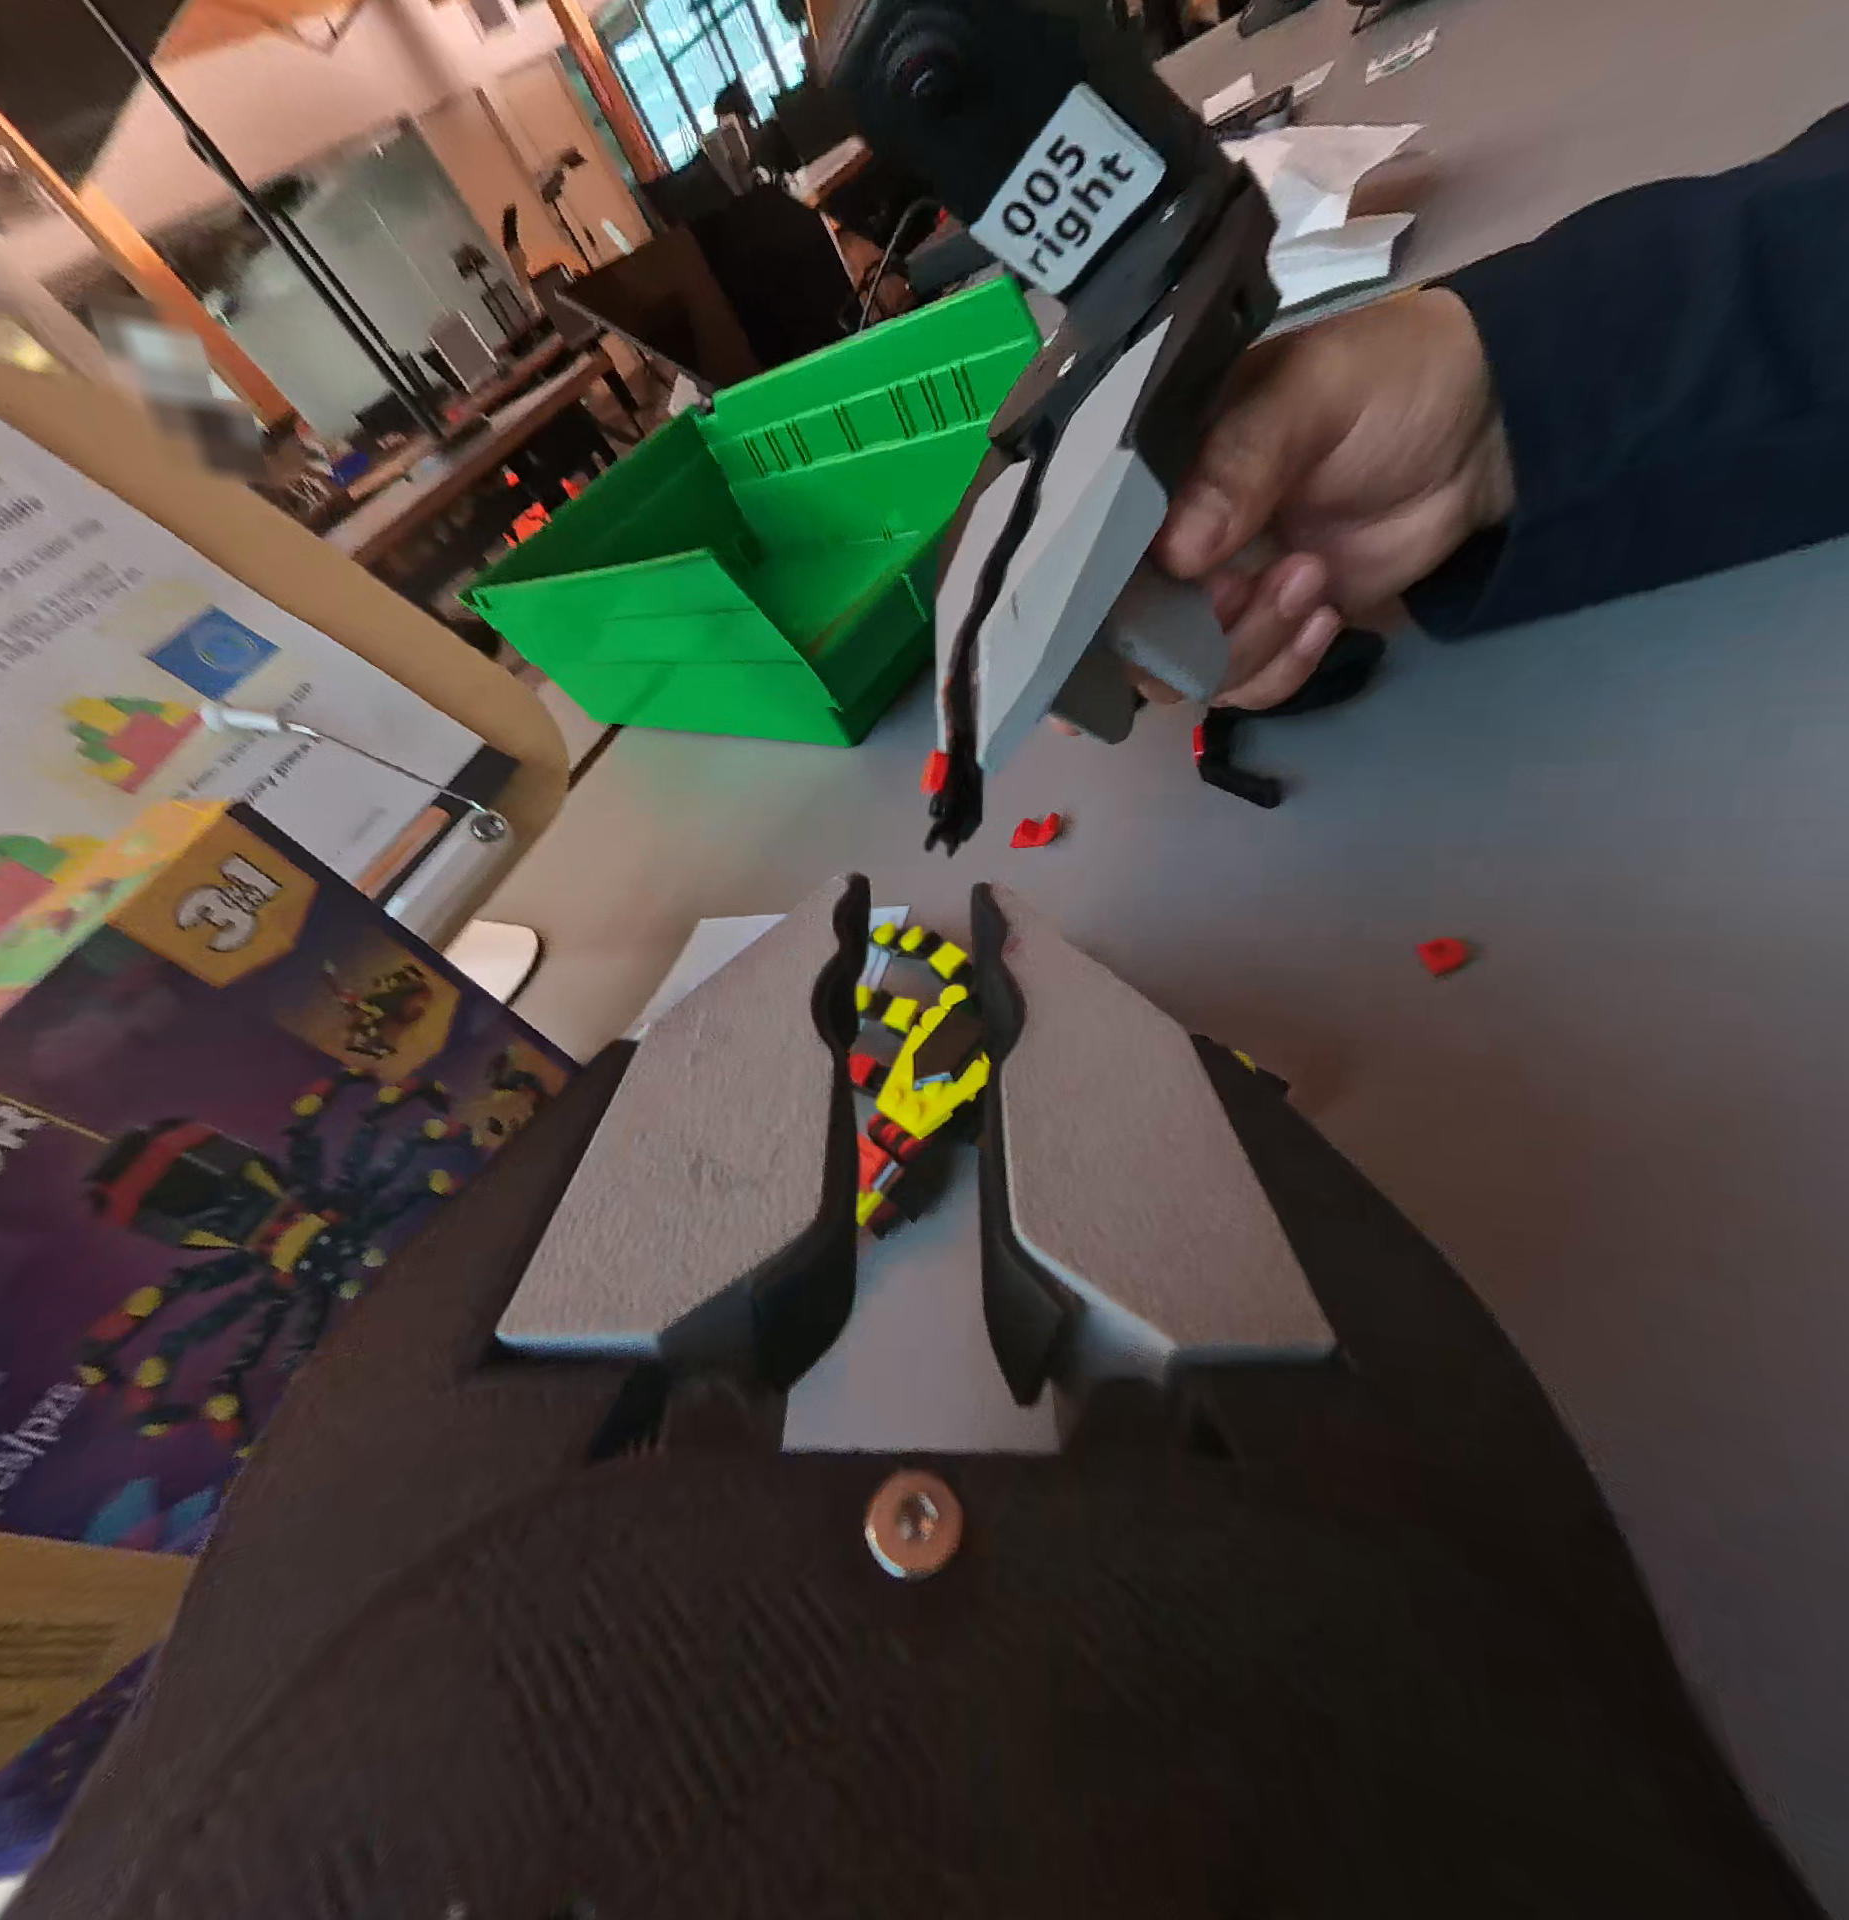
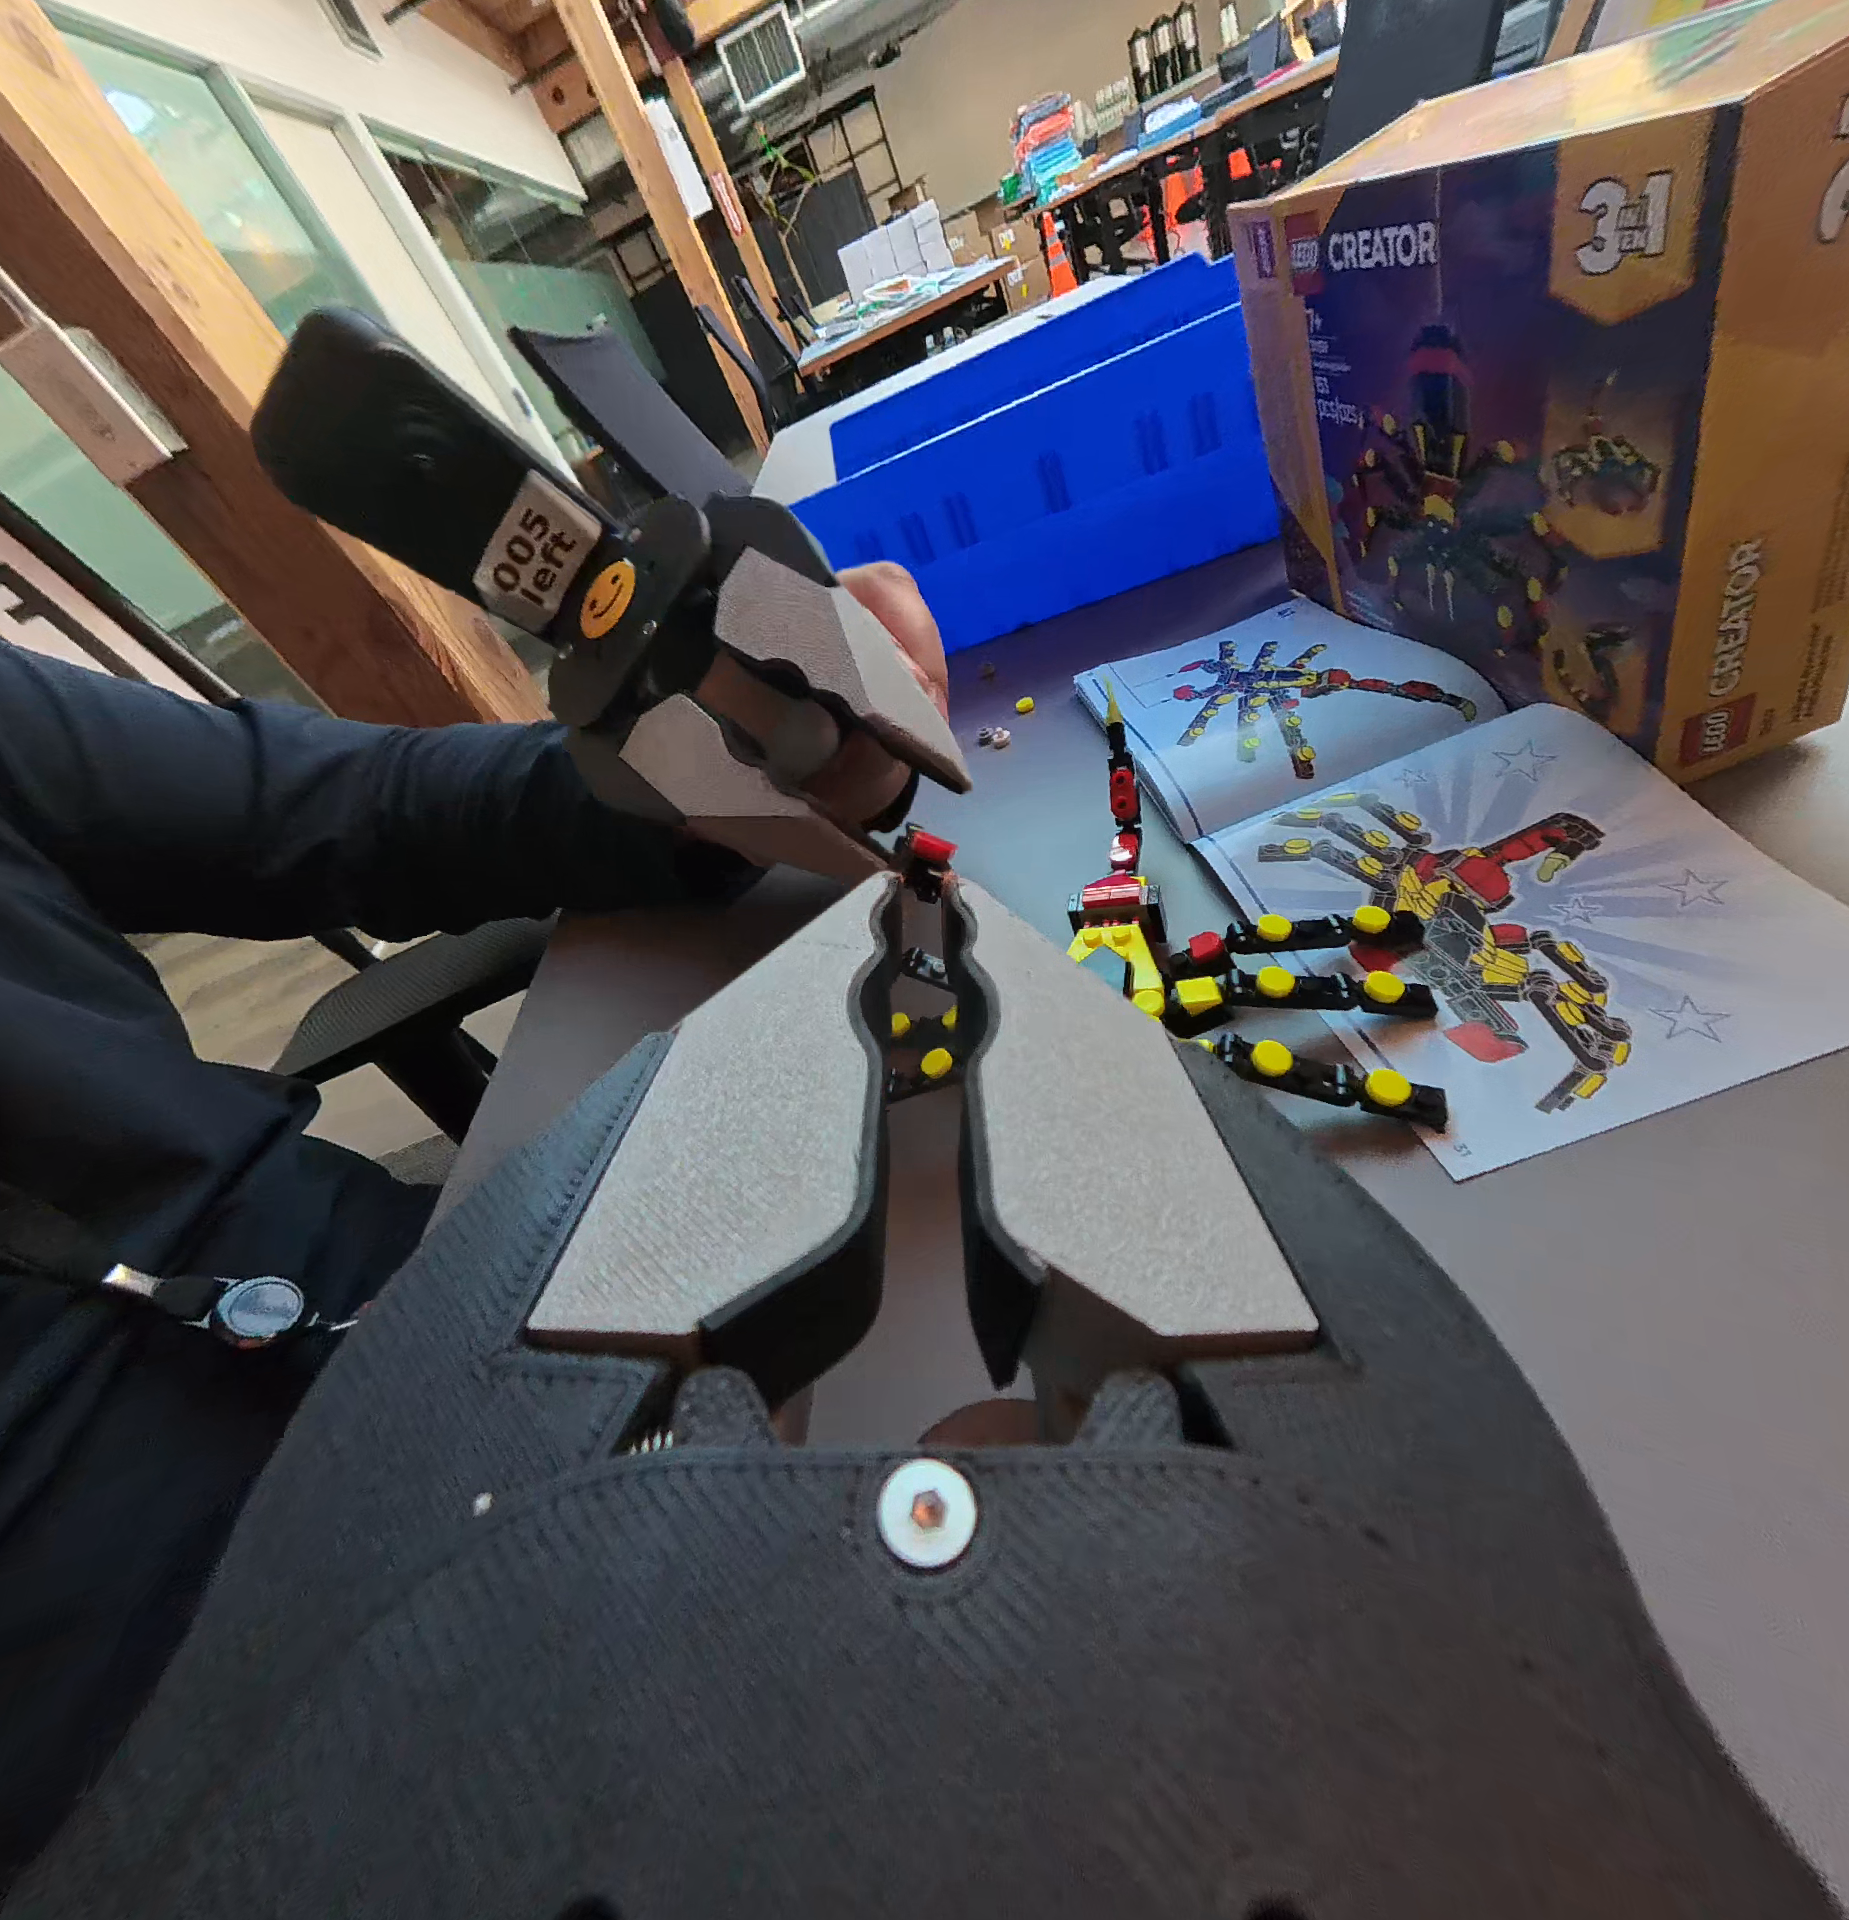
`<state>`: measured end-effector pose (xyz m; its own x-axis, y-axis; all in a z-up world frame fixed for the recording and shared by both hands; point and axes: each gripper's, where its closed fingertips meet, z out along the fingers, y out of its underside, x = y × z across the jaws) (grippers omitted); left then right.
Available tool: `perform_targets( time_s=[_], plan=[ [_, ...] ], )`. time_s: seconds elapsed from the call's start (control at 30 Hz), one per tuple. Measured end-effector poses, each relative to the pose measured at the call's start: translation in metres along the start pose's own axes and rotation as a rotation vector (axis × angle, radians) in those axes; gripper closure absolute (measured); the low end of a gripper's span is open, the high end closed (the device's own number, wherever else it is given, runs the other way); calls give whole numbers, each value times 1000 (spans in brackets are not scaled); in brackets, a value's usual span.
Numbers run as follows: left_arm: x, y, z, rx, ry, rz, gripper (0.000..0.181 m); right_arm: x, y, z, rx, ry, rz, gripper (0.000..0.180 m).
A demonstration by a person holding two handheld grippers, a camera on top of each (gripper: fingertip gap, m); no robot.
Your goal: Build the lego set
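Observation:
The partly built model, a red and yellow body with black legs bearing yellow studs, lies on the open instruction booklet. In the left wrist view the model shows through the gap between my left fingers. My left gripper is open and empty above the table; it also shows in the right wrist view. My right gripper is shut on a black leg segment with yellow studs and a red end piece. The left gripper's lower fingertip is close to that red end. The right gripper hangs above the table with the leg dangling.
A green bin stands beyond the right gripper and a blue bin behind the booklet. The set's box stands at the right. Loose red pieces and a black-red part lie on the grey table. Only a small space, under 4 cm, lies between the two pairs of fingers.

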<state>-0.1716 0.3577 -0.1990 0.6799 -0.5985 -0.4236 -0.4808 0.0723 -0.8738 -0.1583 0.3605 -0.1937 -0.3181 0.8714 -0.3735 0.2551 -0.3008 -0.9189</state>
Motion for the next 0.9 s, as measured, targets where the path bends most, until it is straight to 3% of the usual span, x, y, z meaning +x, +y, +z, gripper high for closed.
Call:
perform_targets(
  time_s=[0.13, 0.57, 0.7, 0.9],
  plan=[
    [6, 2, 2, -17, -12, 101, 163, -1, 1, 3, -3, 5, -23, 177],
    [17, -1, 3, 1, 27, 178, 175, -13, 10, 9, -47, -53, -12, 176],
    [11, 1, 3, -5, 4, 167, 175, -15, 6, 7, -21, -45, -52, 165],
    [-26, 9, -8, -20, -126, 99, 175, 2, -17, -12, 120, 120, -244, 166]
  ],
)
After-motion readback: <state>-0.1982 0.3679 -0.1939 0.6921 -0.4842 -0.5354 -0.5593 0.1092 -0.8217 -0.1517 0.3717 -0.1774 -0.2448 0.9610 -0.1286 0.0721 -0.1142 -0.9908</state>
